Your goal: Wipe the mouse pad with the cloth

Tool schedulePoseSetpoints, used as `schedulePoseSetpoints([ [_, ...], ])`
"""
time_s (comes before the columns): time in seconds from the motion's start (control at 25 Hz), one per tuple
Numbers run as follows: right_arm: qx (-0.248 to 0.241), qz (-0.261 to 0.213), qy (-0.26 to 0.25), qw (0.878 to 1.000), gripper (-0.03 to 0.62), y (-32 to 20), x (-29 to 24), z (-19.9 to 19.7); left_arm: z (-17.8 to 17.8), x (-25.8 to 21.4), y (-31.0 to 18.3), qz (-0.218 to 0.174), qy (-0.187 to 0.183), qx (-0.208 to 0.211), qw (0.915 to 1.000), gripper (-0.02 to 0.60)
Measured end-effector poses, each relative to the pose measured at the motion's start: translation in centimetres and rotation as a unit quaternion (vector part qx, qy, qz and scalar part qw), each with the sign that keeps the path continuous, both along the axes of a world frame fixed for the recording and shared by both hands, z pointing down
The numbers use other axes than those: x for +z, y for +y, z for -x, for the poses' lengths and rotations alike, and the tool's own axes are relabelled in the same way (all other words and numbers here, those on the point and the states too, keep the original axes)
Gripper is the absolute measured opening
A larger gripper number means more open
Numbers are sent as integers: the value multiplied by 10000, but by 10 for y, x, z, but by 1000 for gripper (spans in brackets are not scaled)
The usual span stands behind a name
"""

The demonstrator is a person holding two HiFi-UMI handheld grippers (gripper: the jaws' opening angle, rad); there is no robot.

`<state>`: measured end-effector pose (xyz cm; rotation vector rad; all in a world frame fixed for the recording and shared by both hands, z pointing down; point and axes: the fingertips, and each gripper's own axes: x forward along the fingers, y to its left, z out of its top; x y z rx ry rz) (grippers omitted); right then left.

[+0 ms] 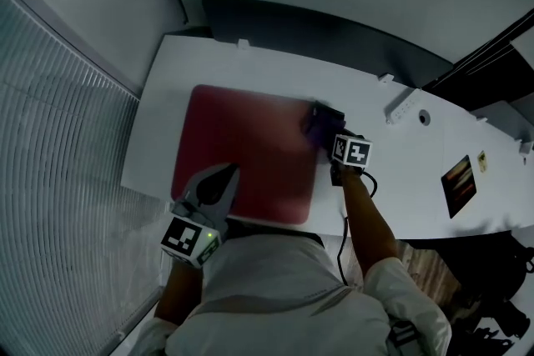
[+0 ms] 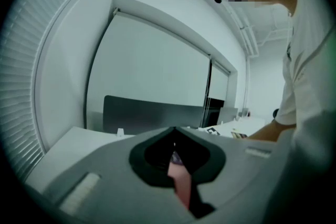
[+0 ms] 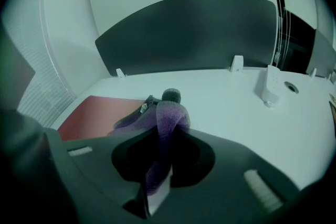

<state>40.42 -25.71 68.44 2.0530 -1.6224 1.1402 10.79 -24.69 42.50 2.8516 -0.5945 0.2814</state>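
The dark red mouse pad (image 1: 246, 154) lies flat on the white table (image 1: 392, 188). A purple cloth (image 1: 319, 127) sits bunched at the pad's far right edge, and my right gripper (image 1: 332, 139) is shut on it. In the right gripper view the cloth (image 3: 168, 113) rises out of the jaws and drapes onto the pad (image 3: 97, 113). My left gripper (image 1: 229, 174) is shut, its tips over the pad's near left part. In the left gripper view a pink strip of pad (image 2: 182, 183) shows behind the closed left gripper (image 2: 174, 136).
A white power strip (image 1: 402, 107) and a cable hole (image 1: 424, 117) lie right of the cloth. A dark card (image 1: 460, 183) rests further right. A dark partition (image 1: 317, 33) runs along the table's far edge. Window blinds (image 1: 58, 179) fill the left side.
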Motion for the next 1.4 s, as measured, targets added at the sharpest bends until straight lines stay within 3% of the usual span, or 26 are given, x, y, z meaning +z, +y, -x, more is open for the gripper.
schedulePoseSetpoints([
  [0.12,166,-265,-152,9994,46,10,-18,3,9,1,3,-103,-30,-46,9999,0],
  [0.28,98,-832,-439,9955,46,21,-63,42,35,-8,-7,-198,2,-259,9995,0],
  [0.64,-952,-1375,-1031,9805,46,-30,-123,206,128,-17,-35,-158,-18,-563,9983,0],
  [0.88,-1697,-1269,-1266,9691,46,-93,-138,333,201,-26,-59,-126,110,-591,9981,0],
  [1.12,-2207,-1036,-1435,9591,46,-153,-108,439,263,2,-100,82,151,-788,9967,0],
  [1.28,-2303,-821,-1525,9576,46,-184,-86,483,294,8,-115,153,71,-819,9965,0],
  [1.4,-2303,-524,-1309,9628,46,-195,-58,487,302,12,-116,226,53,-743,9970,0],
])
